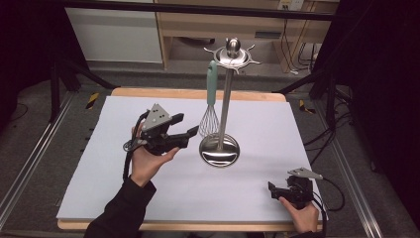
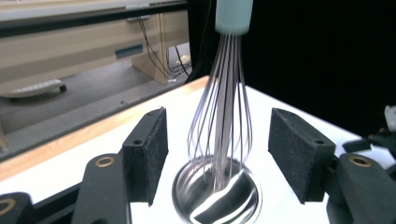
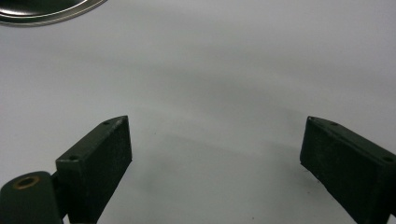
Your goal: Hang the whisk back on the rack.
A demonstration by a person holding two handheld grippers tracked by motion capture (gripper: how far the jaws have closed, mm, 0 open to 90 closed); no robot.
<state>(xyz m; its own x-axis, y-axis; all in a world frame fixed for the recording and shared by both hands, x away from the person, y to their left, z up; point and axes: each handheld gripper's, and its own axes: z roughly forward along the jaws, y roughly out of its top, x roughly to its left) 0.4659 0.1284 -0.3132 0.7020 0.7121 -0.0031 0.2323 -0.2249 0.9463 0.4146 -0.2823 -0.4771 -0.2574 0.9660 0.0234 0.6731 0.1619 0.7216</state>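
High view: left gripper (image 1: 190,133) spread wide beside a hanging whisk (image 1: 210,106).
Its jaws press on nothing; the whisk, teal handle up, hangs from the steel stand (image 1: 219,148) just ahead, its wires level with the jaws. Right gripper (image 1: 273,190), also spread wide and empty, rests on the white table sheet (image 1: 124,198) near the front right corner, well apart.

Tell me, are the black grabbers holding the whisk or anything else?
Nothing is held. The left gripper has open jaws either side of the whisk wires, not touching; the whisk hangs from the stand. The right gripper is open over bare table.
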